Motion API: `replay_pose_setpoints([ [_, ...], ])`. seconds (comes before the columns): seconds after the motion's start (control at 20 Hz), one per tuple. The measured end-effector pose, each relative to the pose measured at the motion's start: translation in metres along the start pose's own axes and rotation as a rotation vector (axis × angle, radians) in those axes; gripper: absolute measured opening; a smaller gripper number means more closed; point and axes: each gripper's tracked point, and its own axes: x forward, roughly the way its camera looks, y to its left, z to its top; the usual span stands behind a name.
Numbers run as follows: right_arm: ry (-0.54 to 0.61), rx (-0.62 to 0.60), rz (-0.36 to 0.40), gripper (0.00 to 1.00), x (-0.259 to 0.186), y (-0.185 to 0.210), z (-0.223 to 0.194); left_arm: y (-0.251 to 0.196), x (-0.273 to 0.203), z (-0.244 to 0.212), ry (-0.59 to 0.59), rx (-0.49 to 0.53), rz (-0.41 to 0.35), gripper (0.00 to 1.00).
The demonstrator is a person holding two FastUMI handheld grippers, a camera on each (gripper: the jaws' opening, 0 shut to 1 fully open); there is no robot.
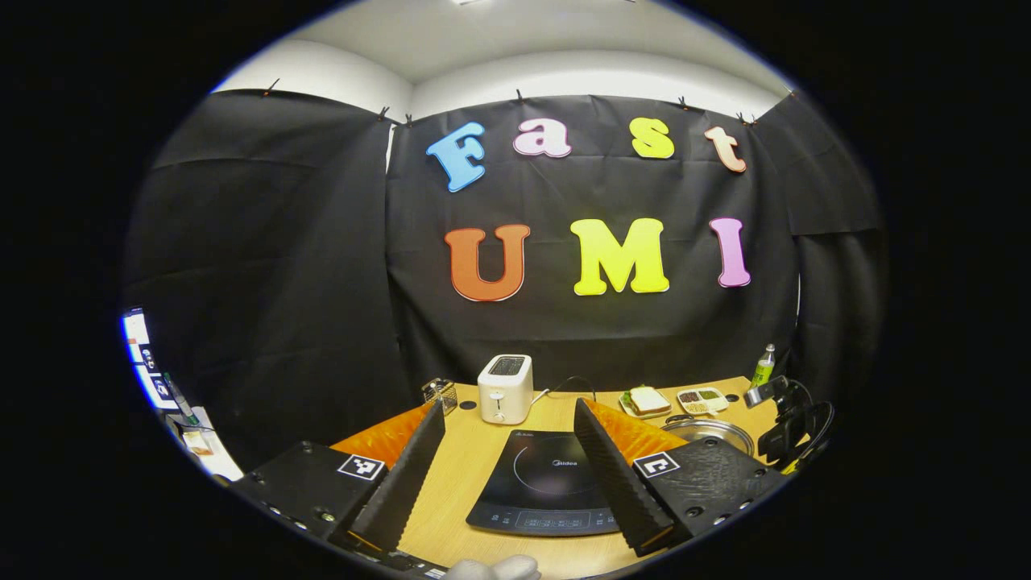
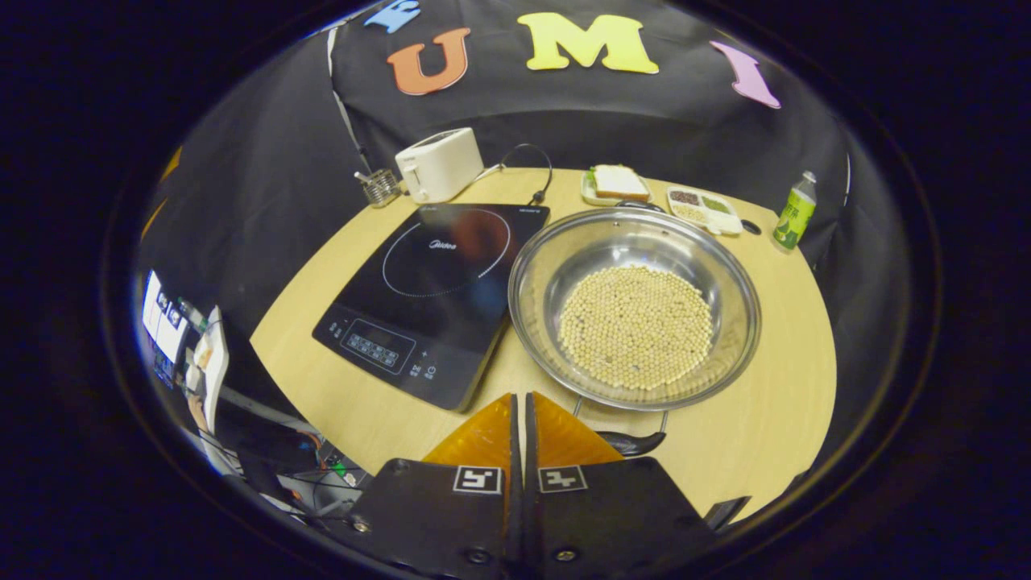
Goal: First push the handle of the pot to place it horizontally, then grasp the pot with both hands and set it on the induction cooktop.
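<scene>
A steel pot (image 2: 725,322) filled with pale beans (image 2: 636,326) stands on the wooden table (image 2: 773,419), just right of the black induction cooktop (image 2: 435,290). Its near black handle (image 2: 636,441) lies by the front rim, partly behind my right gripper's fingers. My right gripper (image 2: 519,396) is shut and holds nothing, its tips close to the pot's front left rim. My left gripper (image 1: 509,405) is open above the cooktop (image 1: 548,483). The pot's rim (image 1: 709,431) peeks out behind its right finger. The other gripper (image 1: 785,419) shows at the far right.
At the back of the table stand a white toaster (image 2: 439,163) with its cord, a small wire holder (image 2: 378,187), a plate with a sandwich (image 2: 616,184), a sectioned tray (image 2: 702,208) and a green bottle (image 2: 793,211). Black cloth walls close in behind.
</scene>
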Motion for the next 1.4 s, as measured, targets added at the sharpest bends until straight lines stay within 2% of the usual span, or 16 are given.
replay_pose_setpoints([
  [0.05,0.007,0.006,-0.002,0.01,0.004,-0.002,-0.001,0.000,0.000,0.000,0.002,0.003,0.000,0.96],
  [0.1,0.014,0.008,-0.010,0.04,0.009,-0.004,-0.002,-0.001,0.001,0.001,0.001,0.006,0.000,0.96],
  [0.4,0.062,0.047,-0.036,0.04,0.025,-0.021,-0.014,-0.008,0.007,0.000,0.011,0.007,-0.013,0.96],
  [0.5,0.077,0.079,-0.020,0.03,0.027,-0.019,-0.019,-0.009,0.006,-0.001,0.017,0.003,-0.017,0.96],
  [0.55,0.078,0.076,-0.020,0.01,0.030,-0.019,-0.022,-0.010,0.006,0.000,0.016,0.000,-0.017,0.96],
  [0.7,0.083,0.063,-0.039,0.04,0.027,-0.026,-0.030,-0.012,0.007,0.001,0.016,0.000,-0.018,0.96],
  [0.75,0.086,0.074,-0.040,0.00,0.026,-0.029,-0.033,-0.013,0.008,0.000,0.017,0.001,-0.019,0.96],
  [0.8,0.089,0.089,-0.043,0.04,0.026,-0.032,-0.036,-0.014,0.009,-0.001,0.019,0.002,-0.021,0.96],
  [0.95,0.086,0.115,-0.063,0.04,0.021,-0.049,-0.039,-0.018,0.011,-0.001,0.020,0.004,-0.027,0.96],
  [1.0,0.086,0.122,-0.070,0.00,0.019,-0.055,-0.040,-0.020,0.012,-0.001,0.019,0.006,-0.029,0.96],
  [1.1,0.083,0.135,-0.088,0.04,0.016,-0.066,-0.041,-0.023,0.016,-0.001,0.018,0.004,-0.031,0.96],
  [1.2,0.080,0.146,-0.111,0.00,0.012,-0.080,-0.044,-0.026,0.018,0.001,0.017,-0.001,-0.035,0.96],
  [1.25,0.080,0.151,-0.122,0.04,0.010,-0.087,-0.045,-0.029,0.019,0.001,0.016,-0.002,-0.038,0.96],
  [1.4,0.079,0.173,-0.149,0.04,0.004,-0.109,-0.044,-0.039,0.023,0.000,0.017,-0.002,-0.047,0.96],
])
